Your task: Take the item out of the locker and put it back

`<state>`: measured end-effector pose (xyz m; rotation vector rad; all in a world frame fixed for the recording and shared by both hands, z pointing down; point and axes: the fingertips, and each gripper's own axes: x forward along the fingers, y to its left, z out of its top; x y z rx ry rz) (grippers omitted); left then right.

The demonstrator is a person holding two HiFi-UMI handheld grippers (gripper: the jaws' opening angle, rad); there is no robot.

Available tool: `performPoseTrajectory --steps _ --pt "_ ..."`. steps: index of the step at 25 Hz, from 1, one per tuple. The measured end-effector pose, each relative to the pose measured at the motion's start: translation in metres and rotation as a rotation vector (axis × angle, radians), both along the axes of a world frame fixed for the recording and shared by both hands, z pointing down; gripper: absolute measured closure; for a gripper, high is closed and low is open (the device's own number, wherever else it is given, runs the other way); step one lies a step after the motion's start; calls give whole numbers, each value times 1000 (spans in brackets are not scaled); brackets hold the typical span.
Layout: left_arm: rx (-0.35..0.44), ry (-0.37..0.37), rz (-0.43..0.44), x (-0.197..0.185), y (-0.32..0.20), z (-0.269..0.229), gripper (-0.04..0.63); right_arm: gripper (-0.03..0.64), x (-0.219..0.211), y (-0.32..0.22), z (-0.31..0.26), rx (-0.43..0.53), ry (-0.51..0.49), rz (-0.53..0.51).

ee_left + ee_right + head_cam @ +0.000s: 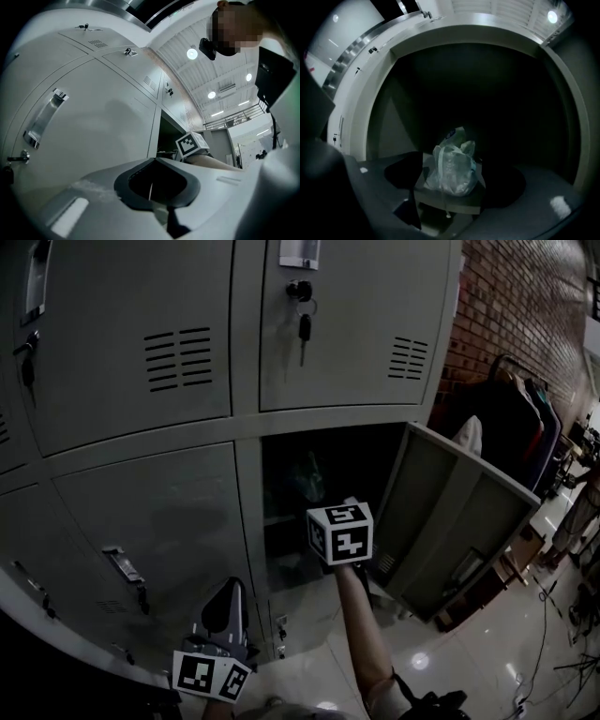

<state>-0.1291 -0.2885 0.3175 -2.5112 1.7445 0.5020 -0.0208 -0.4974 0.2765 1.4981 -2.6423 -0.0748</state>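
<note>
A clear plastic bag (452, 168) with a knotted top stands on the floor of the dark open locker compartment (398, 122). My right gripper (453, 183) reaches into that compartment, its jaws spread wide on either side of the bag with the pads off it. In the head view the right gripper's marker cube (339, 532) sits at the compartment mouth and the bag (307, 474) shows dimly behind it. My left gripper (225, 594) hangs low in front of the closed lower-left door, jaws together and empty. The left gripper view shows its own jaws (151, 185) closed.
The open locker door (450, 512) swings out to the right of my right arm. Closed grey lockers surround the compartment; a key (303, 313) hangs in the upper door and a handle (122, 566) sits on the lower-left door. A clothes rack (511, 418) stands by the brick wall.
</note>
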Motion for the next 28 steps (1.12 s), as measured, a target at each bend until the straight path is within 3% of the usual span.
performPoseTrajectory --steps 1,2,3,13,21,24,28 --pt "-2 0 -2 -1 -2 1 591 227 -3 -1 -1 7 16 -16" --pt "-3 -1 -4 -2 -3 1 591 309 -6 1 -1 16 26 -39" --pt "-3 0 -6 -4 -3 1 591 597 -8 4 -2 28 26 -61" --pt "4 11 2 -10 -14 -3 591 607 18 18 -17 105 -67 -14" --pt "5 0 47 1 -12 -16 591 607 63 135 -61 322 -309 -55" --pt "4 8 56 6 -7 -18 591 607 69 174 -43 305 -349 -75" --pt "-5 8 72 17 -1 -15 591 607 74 206 2 265 -284 -62"
